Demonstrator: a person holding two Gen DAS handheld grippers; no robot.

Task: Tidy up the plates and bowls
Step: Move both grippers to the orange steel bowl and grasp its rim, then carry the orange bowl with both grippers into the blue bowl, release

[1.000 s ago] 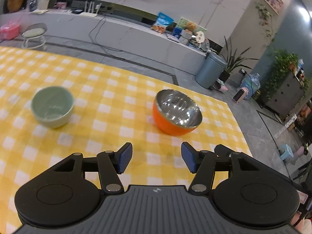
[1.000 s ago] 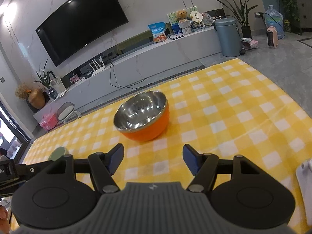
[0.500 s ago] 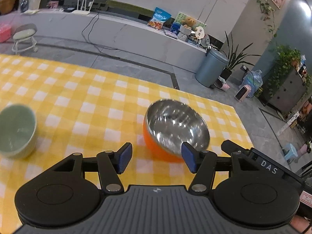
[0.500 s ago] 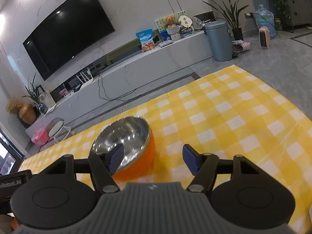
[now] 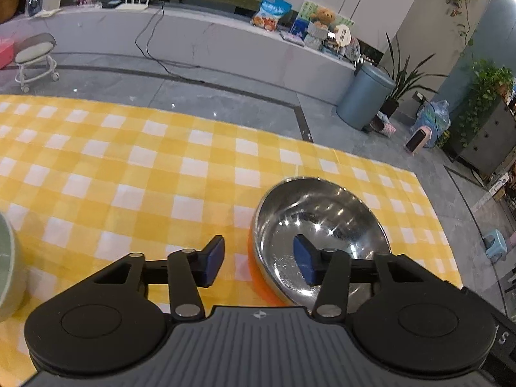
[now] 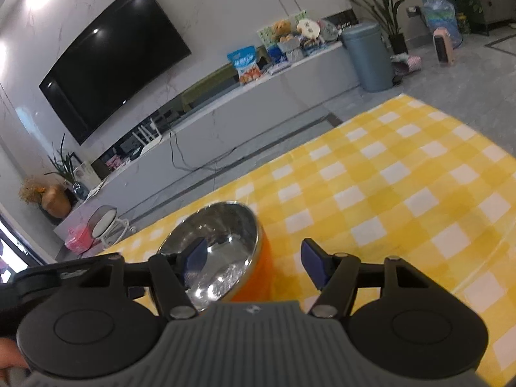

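An orange bowl with a shiny steel inside (image 5: 319, 222) stands on the yellow checked tablecloth (image 5: 129, 167). My left gripper (image 5: 259, 262) is open, astride the bowl's left rim: its right finger is over the bowl's inside, its left finger outside. The bowl also shows in the right wrist view (image 6: 222, 251). My right gripper (image 6: 254, 262) is open, astride the bowl's right rim, with its left finger over the inside. A pale green bowl (image 5: 8, 277) sits at the left edge of the left wrist view.
The table's far edge (image 5: 225, 119) and right edge drop to a grey floor. The other gripper's black body (image 6: 64, 274) is close on the left in the right wrist view.
Both grippers have closed in on the orange bowl, which now lies between their fingers. The green bowl has slid to the left edge of the left view. Both stay open.
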